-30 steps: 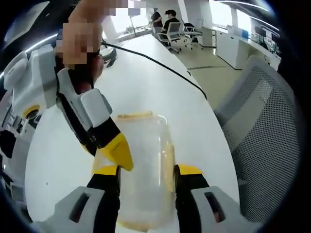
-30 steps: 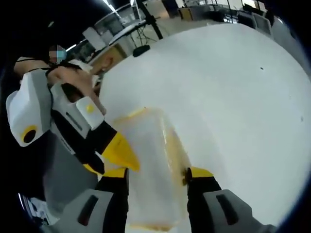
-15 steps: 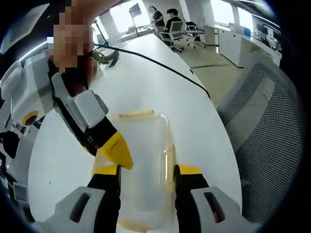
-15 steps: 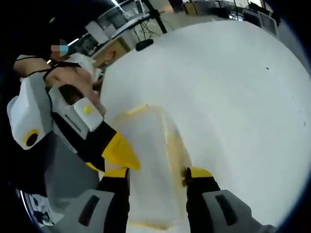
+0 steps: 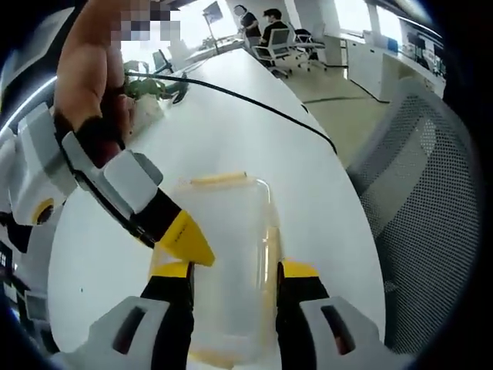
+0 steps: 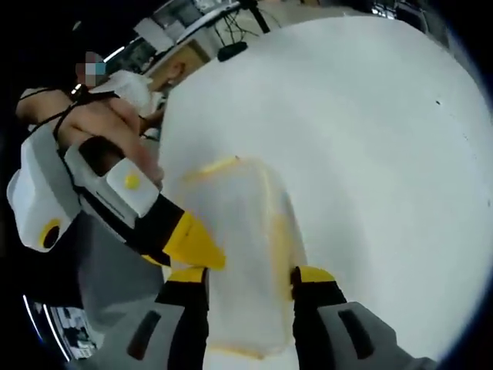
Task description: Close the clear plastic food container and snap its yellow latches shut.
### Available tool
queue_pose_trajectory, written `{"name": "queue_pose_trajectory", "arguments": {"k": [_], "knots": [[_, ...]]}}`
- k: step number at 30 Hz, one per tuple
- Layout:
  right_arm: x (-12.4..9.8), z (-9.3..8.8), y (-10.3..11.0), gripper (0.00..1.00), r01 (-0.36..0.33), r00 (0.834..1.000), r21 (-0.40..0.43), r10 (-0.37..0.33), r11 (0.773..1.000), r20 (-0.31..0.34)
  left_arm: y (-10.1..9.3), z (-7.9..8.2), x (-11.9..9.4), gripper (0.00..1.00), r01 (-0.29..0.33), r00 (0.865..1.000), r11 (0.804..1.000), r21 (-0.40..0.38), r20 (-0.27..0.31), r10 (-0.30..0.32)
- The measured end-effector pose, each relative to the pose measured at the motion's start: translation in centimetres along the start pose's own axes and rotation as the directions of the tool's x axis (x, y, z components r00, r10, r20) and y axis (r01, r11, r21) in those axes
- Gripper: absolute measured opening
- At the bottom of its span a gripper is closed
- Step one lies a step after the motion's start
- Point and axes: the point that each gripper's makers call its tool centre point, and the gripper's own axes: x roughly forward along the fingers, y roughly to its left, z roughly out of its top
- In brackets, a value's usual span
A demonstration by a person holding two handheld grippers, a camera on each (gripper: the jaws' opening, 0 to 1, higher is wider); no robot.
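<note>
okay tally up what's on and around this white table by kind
Clear plastic container: 1
Grippers, left gripper and right gripper: 2
Black cable: 1
Mesh chair beside the table: 1
Total: 5

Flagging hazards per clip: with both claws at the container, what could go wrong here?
The left claw and right claw both straddle the clear container; squeezing could buckle its thin walls. The yellow tip of the right claw, at the container's edge, may skid it across the smooth white table.
</note>
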Motion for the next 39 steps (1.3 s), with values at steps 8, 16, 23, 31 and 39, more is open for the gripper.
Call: {"name": "queue_pose_trajectory", "arguments": {"k": [8, 16, 23, 31, 39], "knots": [[-0.16, -0.54, -0.15, 0.43, 0.0, 1.0, -0.006, 0.0, 1.0, -0.012, -0.03, -0.04, 0.14, 0.4, -0.004, 1.0, 1.0, -0.005, 0.005, 0.004], [-0.13, -0.61, -0.3, 0.43, 0.006, 1.0, 0.004, -0.006, 1.0, -0.013, 0.04, 0.01, 0.14, 0.4, -0.009, 1.0, 1.0, -0.017, 0.0, 0.009], [-0.09, -0.62, -0.35, 0.44, 0.016, 1.0, 0.013, -0.016, 1.0, -0.011, -0.03, -0.02, 0.11, 0.41, -0.008, 1.0, 1.0, -0.013, 0.0, 0.008], [-0.26, -0.31, -0.05, 0.44, 0.041, 0.999, -0.046, -0.042, 0.998, -0.018, -0.13, 0.08, 0.1, 0.42, -0.014, 0.999, 1.0, 0.009, -0.03, 0.014], [-0.59, -0.01, 0.22, 0.45, 0.099, 0.995, -0.098, -0.102, 0.99, -0.019, 0.13, 0.28, 0.07, 0.52, -0.004, 0.999, 0.999, -0.055, -0.05, 0.001]]}}
